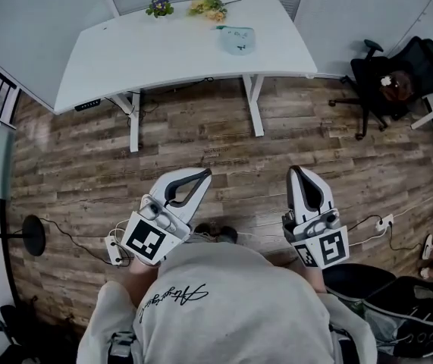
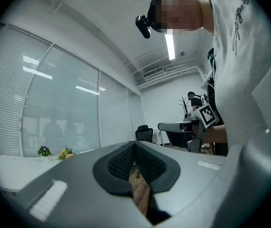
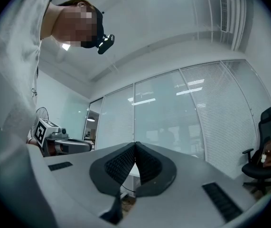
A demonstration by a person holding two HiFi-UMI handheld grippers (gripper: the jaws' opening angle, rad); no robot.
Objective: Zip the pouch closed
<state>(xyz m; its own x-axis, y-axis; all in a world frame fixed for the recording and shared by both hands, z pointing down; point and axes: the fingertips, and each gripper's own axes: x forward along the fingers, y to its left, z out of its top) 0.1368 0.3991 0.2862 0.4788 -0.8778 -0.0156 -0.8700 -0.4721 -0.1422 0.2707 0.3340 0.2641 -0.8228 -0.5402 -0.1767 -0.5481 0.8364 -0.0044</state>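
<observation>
A pale blue pouch (image 1: pixel 236 39) lies on the far right part of the white table (image 1: pixel 178 48), well away from both grippers. My left gripper (image 1: pixel 205 174) is held over the wood floor in front of the person, shut, with nothing in it. My right gripper (image 1: pixel 295 171) hovers beside it to the right, also shut and empty. In the left gripper view the black pads (image 2: pixel 134 161) meet at their tips, and the same shows for the pads (image 3: pixel 135 164) in the right gripper view. The pouch does not show in either gripper view.
Two small bunches of flowers (image 1: pixel 189 7) sit at the table's back edge. A black office chair (image 1: pixel 394 78) stands at the right. A power strip (image 1: pixel 114 249) and cables lie on the floor near the person's feet. A fan base (image 1: pixel 26 235) stands at the left.
</observation>
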